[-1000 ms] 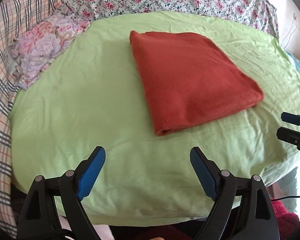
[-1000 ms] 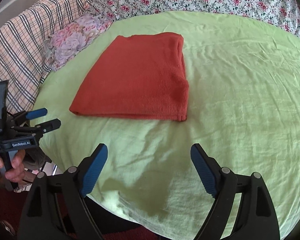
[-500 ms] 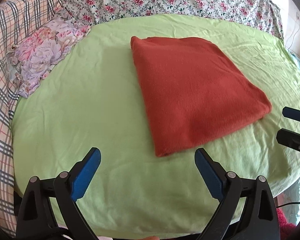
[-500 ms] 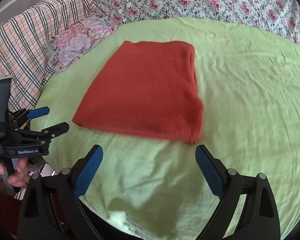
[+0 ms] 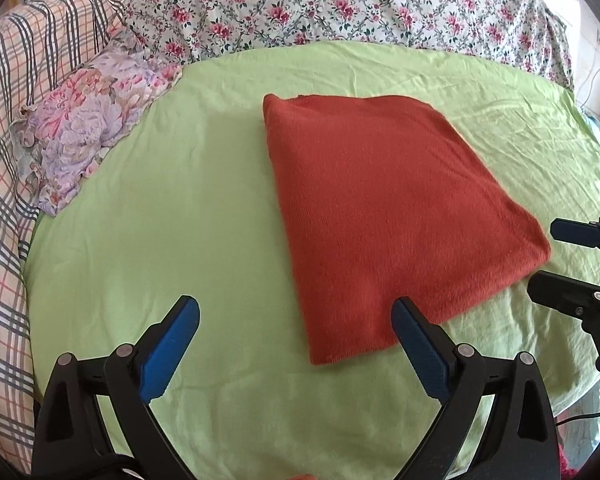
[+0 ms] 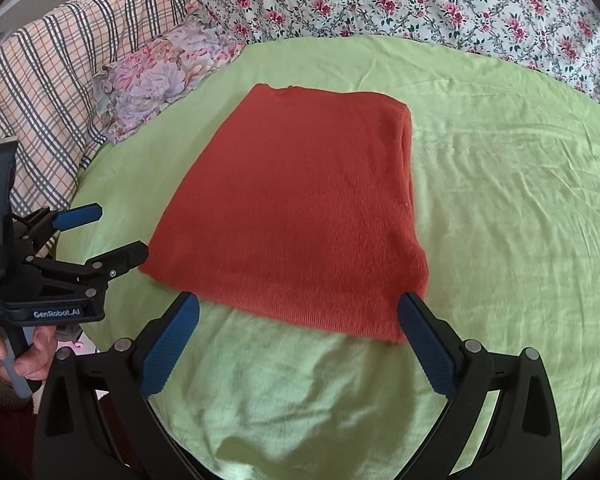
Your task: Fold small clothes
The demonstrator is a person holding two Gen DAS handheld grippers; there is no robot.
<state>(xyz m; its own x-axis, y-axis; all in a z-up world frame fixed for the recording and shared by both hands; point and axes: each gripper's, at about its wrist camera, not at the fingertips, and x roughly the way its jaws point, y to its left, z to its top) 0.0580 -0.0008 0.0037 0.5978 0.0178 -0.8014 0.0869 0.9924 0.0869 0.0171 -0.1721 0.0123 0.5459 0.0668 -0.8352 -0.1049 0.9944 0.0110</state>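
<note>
Green sheet [image 5: 188, 208], small floral pillow [image 5: 88, 120] beside plaid blanket [image 5: 4, 128], rose-print cover [image 5: 340, 4] behind.

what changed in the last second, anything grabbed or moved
Both grippers, left and right, moved in toward the near edge of the folded red cloth. Nothing was grabbed; both stayed open. The cloth kept its place and fold on the green sheet.

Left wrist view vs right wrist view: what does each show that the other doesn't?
Only the left wrist view shows a thin white cable hanging at the right edge. Only the right wrist view shows the person's hand gripping the left tool's handle, with its GenRobot.AI label. Both show the folded rust-red knit garment flat on the light green sheet, the lilac floral pillow, and both tools open.
</note>
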